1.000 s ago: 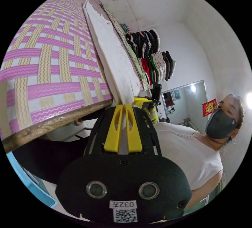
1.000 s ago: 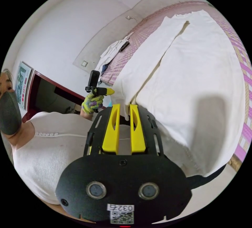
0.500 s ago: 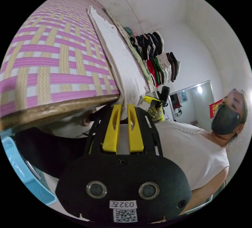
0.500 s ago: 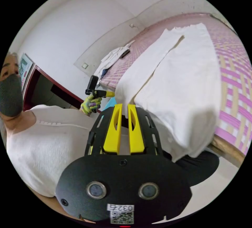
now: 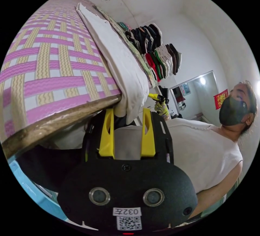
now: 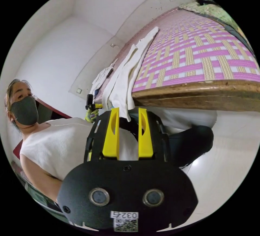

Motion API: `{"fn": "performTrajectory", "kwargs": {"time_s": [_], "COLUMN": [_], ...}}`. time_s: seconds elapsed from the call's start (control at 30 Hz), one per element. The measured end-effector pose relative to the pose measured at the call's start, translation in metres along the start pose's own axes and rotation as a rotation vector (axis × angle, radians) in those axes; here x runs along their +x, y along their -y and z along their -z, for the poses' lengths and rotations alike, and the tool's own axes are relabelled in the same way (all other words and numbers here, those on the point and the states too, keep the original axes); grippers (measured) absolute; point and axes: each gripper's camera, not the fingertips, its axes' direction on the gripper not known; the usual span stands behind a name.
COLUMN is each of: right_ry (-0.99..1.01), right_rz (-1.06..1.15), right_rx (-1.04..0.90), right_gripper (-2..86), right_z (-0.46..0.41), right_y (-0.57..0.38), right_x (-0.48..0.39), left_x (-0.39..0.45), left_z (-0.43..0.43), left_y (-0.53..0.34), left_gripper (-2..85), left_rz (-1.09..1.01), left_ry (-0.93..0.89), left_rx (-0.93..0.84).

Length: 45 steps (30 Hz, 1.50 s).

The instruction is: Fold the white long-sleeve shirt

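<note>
At bed edge (image 5: 62,118), white shirt (image 5: 119,65) lies on woven mat (image 5: 54,65), hem drooping over edge btwn L gripper (image 5: 127,109) jaws, spread wide; R gripper (image 6: 129,109) jaws likewise wide, hem hanging btwn, ungripped.

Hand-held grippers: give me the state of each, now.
Left hand-held gripper: open, jaws apart around the hanging edge of the white shirt, not pressing it.
Right hand-held gripper: open, shirt hem hanging between its jaws.
</note>
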Motion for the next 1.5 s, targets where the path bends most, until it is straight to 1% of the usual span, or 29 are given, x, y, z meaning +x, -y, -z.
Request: {"fn": "performTrajectory", "kwargs": {"time_s": [0.1,0.23,0.33,0.47,0.53,0.63,0.7,0.77,0.87,1.03,1.13,1.2,1.27,1.3,1.37,1.5], "right_ry": [0.068,0.167,0.149,0.058,0.054,0.086,0.120,0.155,0.175,0.195,0.182,0.171,0.144,0.142,0.152,0.130], "right_rz": [0.044,0.088,0.106,0.142,0.168,0.224,0.267,0.316,0.376,0.492,0.519,0.533,0.497,0.478,0.377,0.147], "right_rx": [-0.020,-0.028,-0.052,-0.054,-0.065,-0.134,-0.186,-0.239,-0.243,-0.163,-0.091,-0.053,-0.009,0.000,0.017,0.013], "right_gripper": [11.3,11.3,9.8,5.7,5.2,5.1,5.1,5.2,5.2,5.3,5.5,5.5,5.4,5.4,5.4,5.4], "right_z": [-0.008,-0.007,-0.007,0.000,0.004,0.006,0.005,0.006,0.018,0.053,0.073,0.083,0.091,0.092,0.089,0.069], "right_y": [0.004,0.010,0.013,0.007,0.003,-0.007,-0.014,-0.020,-0.016,0.018,0.059,0.088,0.134,0.146,0.196,0.252], "right_x": [0.012,0.019,0.016,0.000,-0.011,-0.037,-0.055,-0.075,-0.097,-0.129,-0.140,-0.144,-0.140,-0.137,-0.117,-0.066], "left_x": [0.001,0.006,0.005,0.006,0.008,0.014,0.016,0.015,0.022,0.053,0.065,0.065,0.049,0.043,0.010,-0.051], "left_z": [-0.005,-0.006,-0.002,0.009,0.018,0.040,0.054,0.073,0.097,0.134,0.162,0.178,0.199,0.204,0.216,0.214], "left_y": [0.001,-0.003,-0.007,-0.017,-0.022,-0.036,-0.045,-0.055,-0.055,-0.017,0.028,0.061,0.109,0.121,0.168,0.222], "left_gripper": [9.9,7.8,5.9,2.1,1.1,0.5,0.5,0.6,0.9,1.6,1.6,1.6,1.3,1.3,1.0,0.8], "left_rz": [-0.036,-0.100,-0.112,-0.139,-0.156,-0.198,-0.221,-0.251,-0.312,-0.454,-0.469,-0.439,-0.322,-0.299,-0.174,0.003], "left_ry": [0.015,0.052,0.045,0.029,0.023,0.031,-0.002,-0.147,-0.255,-0.282,-0.279,-0.295,-0.327,-0.332,-0.326,-0.277], "left_rx": [-0.029,-0.021,-0.005,0.002,0.004,-0.027,-0.067,-0.097,-0.068,-0.050,-0.026,-0.008,0.053,0.069,0.117,0.136]}}
